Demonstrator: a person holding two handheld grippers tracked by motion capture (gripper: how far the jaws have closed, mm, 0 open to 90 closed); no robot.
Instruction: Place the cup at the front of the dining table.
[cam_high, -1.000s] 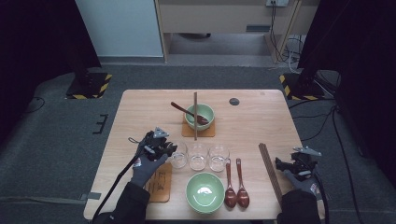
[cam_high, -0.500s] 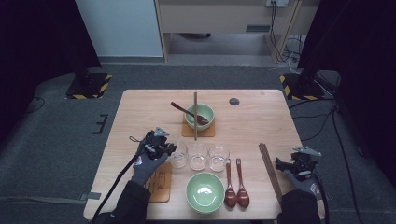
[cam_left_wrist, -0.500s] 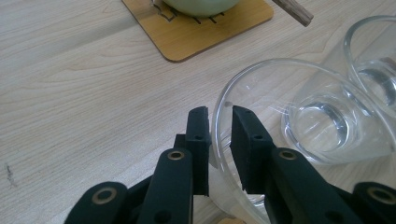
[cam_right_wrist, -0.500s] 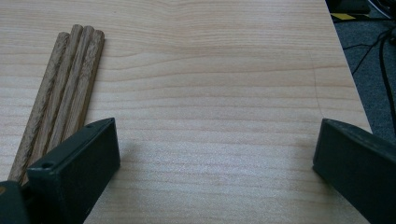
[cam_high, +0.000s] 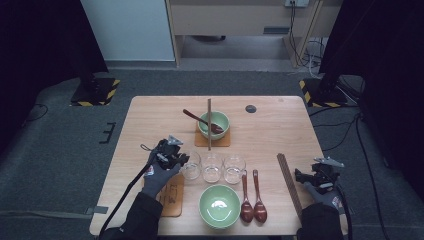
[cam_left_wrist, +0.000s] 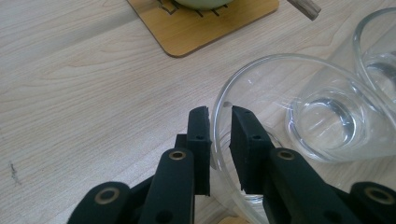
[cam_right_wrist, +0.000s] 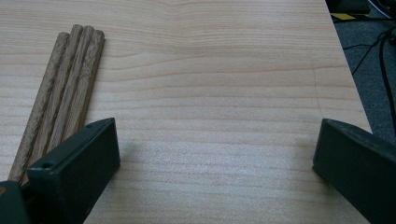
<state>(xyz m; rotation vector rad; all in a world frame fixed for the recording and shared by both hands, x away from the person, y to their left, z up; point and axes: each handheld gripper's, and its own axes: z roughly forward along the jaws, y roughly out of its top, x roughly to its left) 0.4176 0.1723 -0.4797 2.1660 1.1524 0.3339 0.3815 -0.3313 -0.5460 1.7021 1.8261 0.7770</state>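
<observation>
My left gripper holds the rim of the leftmost of three clear glasses. In the left gripper view the glass wall stands between the two black pads of the left gripper. One pad is inside the glass and one outside; the jaws have just been closing on the wall. The glass stands upright on the table. My right gripper rests low at the right front, open wide over bare wood, just right of a bundle of wooden chopsticks.
Two more glasses stand right of the held one. In front lie a green bowl and two dark spoons. Farther back, a bowl with a spoon sits on a coaster, a chopstick across it. A wooden coaster lies under my left wrist.
Both hands stay where they were, and nothing on the table has shifted.
</observation>
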